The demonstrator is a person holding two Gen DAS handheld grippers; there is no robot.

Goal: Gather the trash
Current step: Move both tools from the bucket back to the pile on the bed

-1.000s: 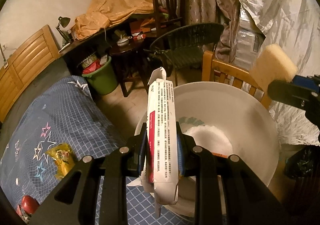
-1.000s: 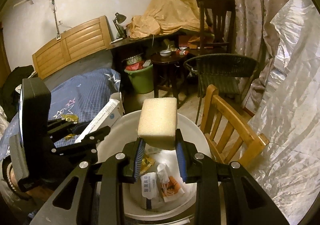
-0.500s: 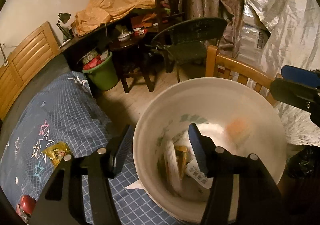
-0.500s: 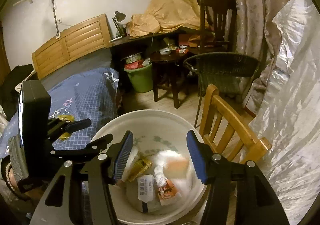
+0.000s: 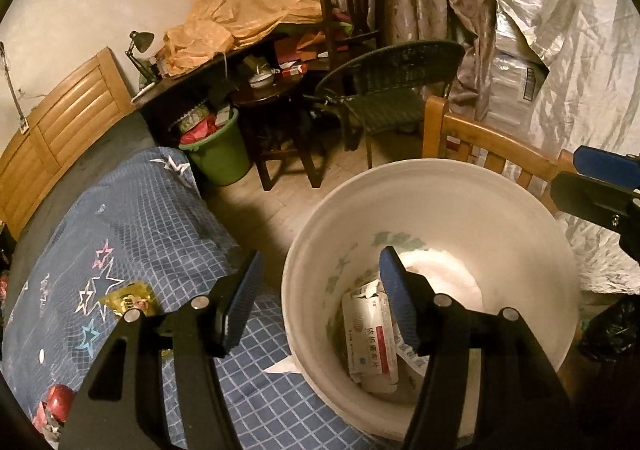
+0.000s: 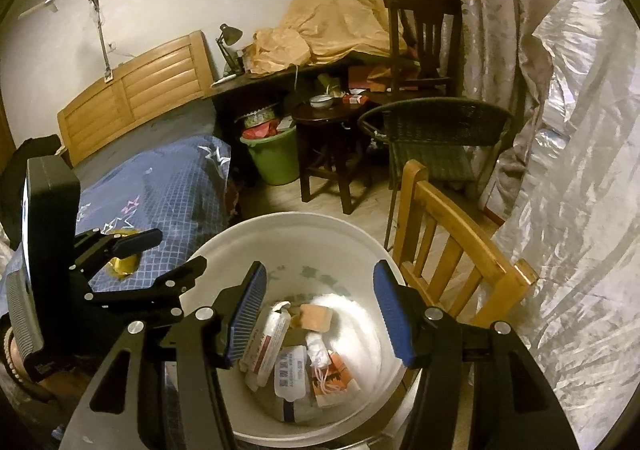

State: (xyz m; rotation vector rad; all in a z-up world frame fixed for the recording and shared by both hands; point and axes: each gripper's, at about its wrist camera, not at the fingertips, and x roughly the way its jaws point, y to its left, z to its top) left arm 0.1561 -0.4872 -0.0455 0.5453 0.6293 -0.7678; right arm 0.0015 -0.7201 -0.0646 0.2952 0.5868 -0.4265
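Since earlier: white packet (image 5: pixel 370 334) and sponge (image 6: pixel 316 317) have dropped into the bucket (image 5: pixel 520 210).
Left gripper (image 5: pixel 320 300): jaws opening, empty.
Right gripper (image 6: pixel 318 312): jaws opening, empty.
Yellow wrapper (image 5: pixel 128 300): on bedspread (image 5: pixel 160 218); likely light, crinkly, pinch an edge.
Room: clear above the bedspread; bucket rim close.

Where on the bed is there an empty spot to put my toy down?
The blue star blanket is bare between its far end by the green bucket and the yellow wrapper. The near corner is crowded: that wrapper, a red item and a white scrap beside the white tub, which is cluttered with trash.
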